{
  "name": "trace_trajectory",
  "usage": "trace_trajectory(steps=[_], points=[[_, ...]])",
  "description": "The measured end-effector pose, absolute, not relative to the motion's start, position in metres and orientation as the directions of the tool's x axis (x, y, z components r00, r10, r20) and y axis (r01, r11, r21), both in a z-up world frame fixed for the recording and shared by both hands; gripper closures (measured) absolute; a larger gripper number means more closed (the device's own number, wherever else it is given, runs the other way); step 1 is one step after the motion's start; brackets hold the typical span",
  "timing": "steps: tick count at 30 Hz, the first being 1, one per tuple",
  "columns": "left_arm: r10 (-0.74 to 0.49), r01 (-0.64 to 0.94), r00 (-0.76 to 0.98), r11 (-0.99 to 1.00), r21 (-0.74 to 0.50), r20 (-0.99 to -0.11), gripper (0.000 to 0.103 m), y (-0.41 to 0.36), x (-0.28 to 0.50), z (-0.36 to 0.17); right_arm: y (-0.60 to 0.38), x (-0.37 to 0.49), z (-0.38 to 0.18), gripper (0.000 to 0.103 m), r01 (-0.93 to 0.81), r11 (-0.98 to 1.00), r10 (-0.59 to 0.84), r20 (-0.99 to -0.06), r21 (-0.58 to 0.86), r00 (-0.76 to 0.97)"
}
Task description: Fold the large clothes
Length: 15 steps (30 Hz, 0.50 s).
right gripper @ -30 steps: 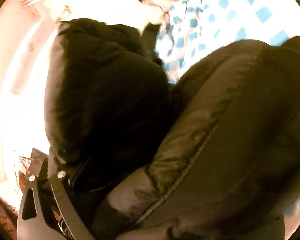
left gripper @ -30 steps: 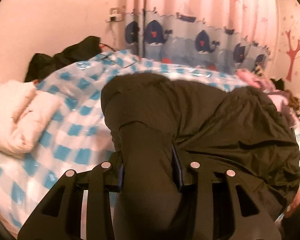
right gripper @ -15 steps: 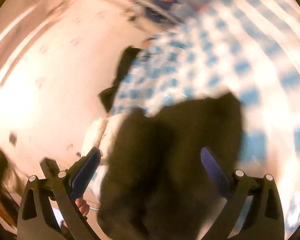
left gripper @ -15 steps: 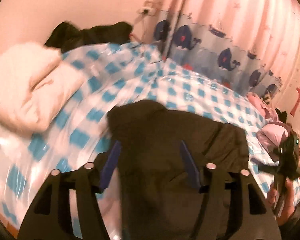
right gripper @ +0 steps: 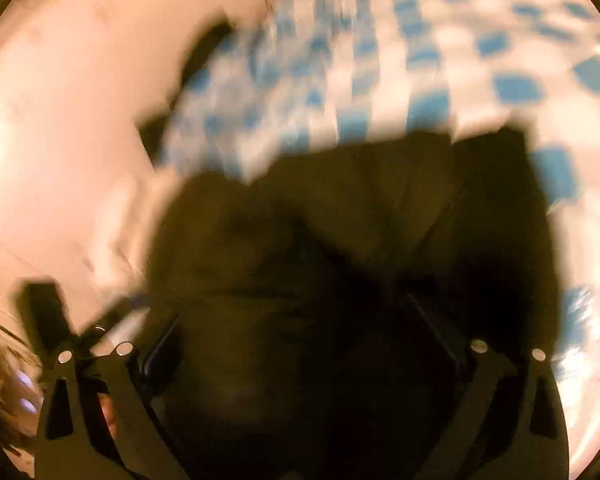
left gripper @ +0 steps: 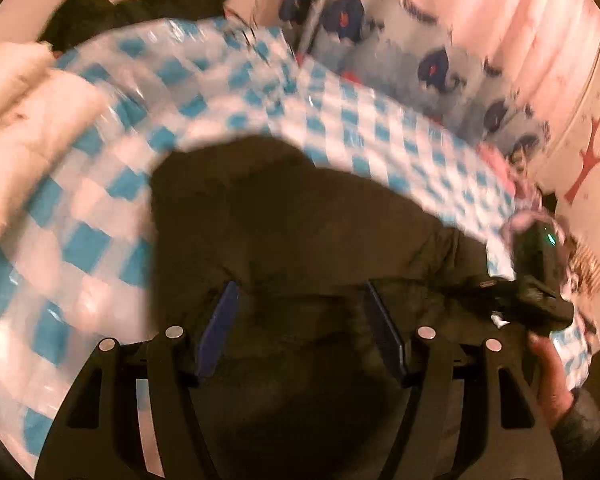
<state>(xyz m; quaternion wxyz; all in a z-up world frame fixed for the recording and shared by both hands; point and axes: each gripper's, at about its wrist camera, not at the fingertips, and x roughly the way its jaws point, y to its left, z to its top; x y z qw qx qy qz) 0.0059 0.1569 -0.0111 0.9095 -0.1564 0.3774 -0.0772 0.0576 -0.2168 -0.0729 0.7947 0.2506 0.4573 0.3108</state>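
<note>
Nearest the left lens: left gripper (left gripper: 300, 326), jaws standing apart, blue pads (left gripper: 216, 332) clear of the cloth on both sides, nothing pinched; a second back, clamped tight on a fold of the dark jacket (left gripper: 284, 216), so a release just made. Jacket now down on the blue-checked bed cover (left gripper: 100, 184), bunched between and under the jaws, no longer hoisted. Same story from the right wrist: right gripper (right gripper: 308, 352) spread wide, pads dim in shadow, cloth (right gripper: 340, 220) lying between them but apparently not squeezed; a second ago that view was filled by lifted padded fabric, now sheet (right gripper: 500, 80) visible beyond. Reading: one fold laid down and let go, next grip not yet taken; remaining folds impossible to count through the blur. Both tools angled downward at the bed. At right edge of left view, the person's right hand (left gripper: 548, 376) on the other tool's handle, just beside the jacket edge. Further off: cream duvet (left gripper: 24, 120) at left, dark clothes heap (left gripper: 140, 4) by the wall, whale-print curtain (left gripper: 400, 32) behind.
</note>
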Motion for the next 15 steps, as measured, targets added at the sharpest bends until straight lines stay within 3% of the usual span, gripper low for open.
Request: trace_trajectory(steps=[2, 5, 9, 11, 15], points=[[-0.232, -0.028, 0.725, 0.931, -0.364, -0.649, 0.038, 0.189, 0.009, -0.005, -0.249, 0.066, -0.067, 0.007, -0.191, 0.680, 0.698, -0.545, 0.708, 0.466], [-0.217, -0.090, 0.702, 0.918, -0.387, -0.678, 0.038, 0.219, 0.025, -0.024, -0.275, 0.093, -0.091, 0.007, -0.028, 0.672, 0.660, -0.582, 0.740, 0.475], [-0.251, -0.062, 0.625, 0.928, -0.367, -0.739, 0.038, 0.204, 0.050, -0.056, -0.237, 0.118, -0.150, 0.006, 0.021, 0.536, 0.812, -0.523, 0.844, 0.260], [-0.218, -0.049, 0.616, 0.949, -0.313, -0.757, 0.038, 0.187, 0.051, -0.062, -0.225, 0.120, -0.152, 0.006, -0.002, 0.560, 0.806, -0.545, 0.828, 0.230], [-0.240, -0.020, 0.636, 0.945, -0.327, -0.733, 0.038, 0.188, 0.046, -0.045, -0.260, 0.102, -0.096, 0.006, -0.050, 0.625, 0.708, -0.538, 0.779, 0.456]])
